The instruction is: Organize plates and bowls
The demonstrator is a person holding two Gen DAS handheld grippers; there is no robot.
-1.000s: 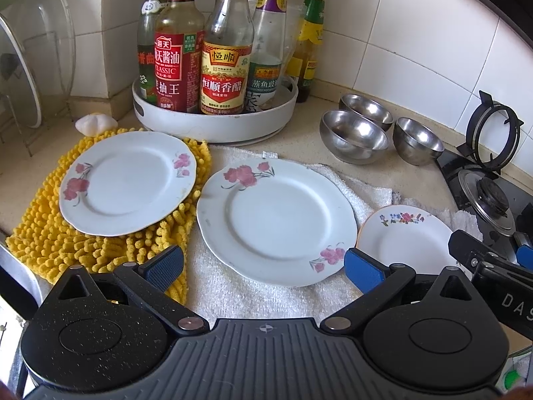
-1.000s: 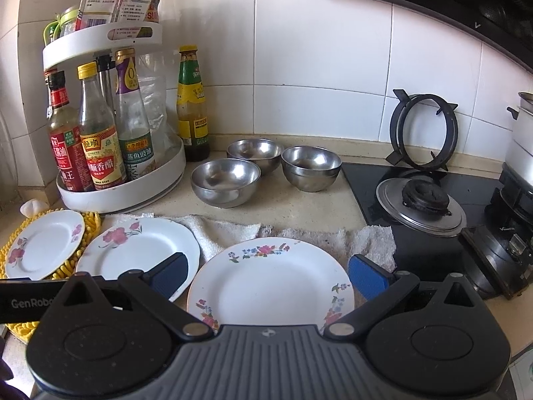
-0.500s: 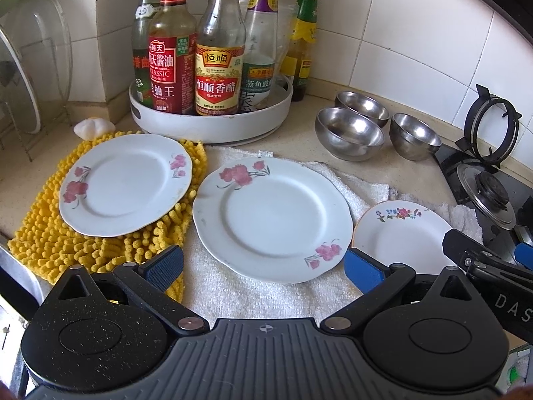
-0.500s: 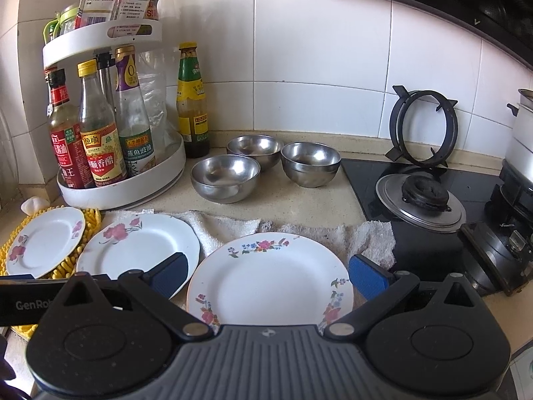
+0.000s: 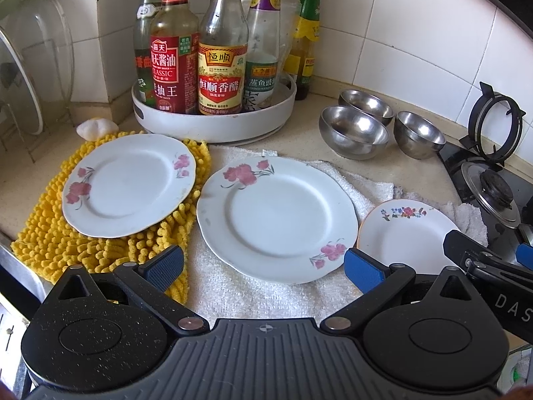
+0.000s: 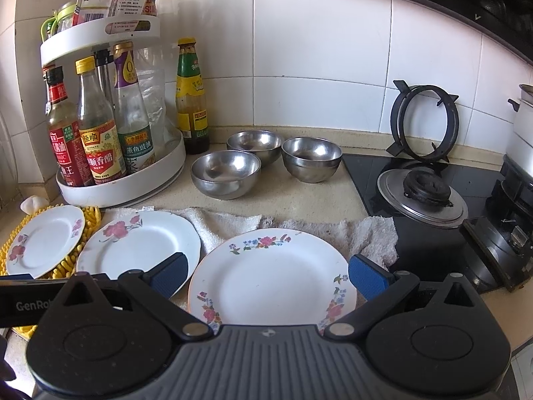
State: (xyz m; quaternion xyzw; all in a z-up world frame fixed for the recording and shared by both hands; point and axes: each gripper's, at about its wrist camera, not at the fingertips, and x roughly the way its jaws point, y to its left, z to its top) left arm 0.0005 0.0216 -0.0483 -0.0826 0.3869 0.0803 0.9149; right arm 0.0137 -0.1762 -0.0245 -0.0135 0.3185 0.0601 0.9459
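Right wrist: floral plate (image 6: pixel 273 273) lies between spread right claw (image 6: pixel 268 275) fingers.

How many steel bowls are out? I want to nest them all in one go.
3. The front bowl sits nearest the white towel, the back bowl behind it near the wall, and the right bowl beside the stove. None looks hidden.

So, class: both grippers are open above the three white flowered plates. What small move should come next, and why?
Probably lower the open right gripper onto the near rim of the white plate with small multicoloured flowers. It lies flat on the white towel, directly between the fingers, with nothing gripped yet; the left gripper is also open.
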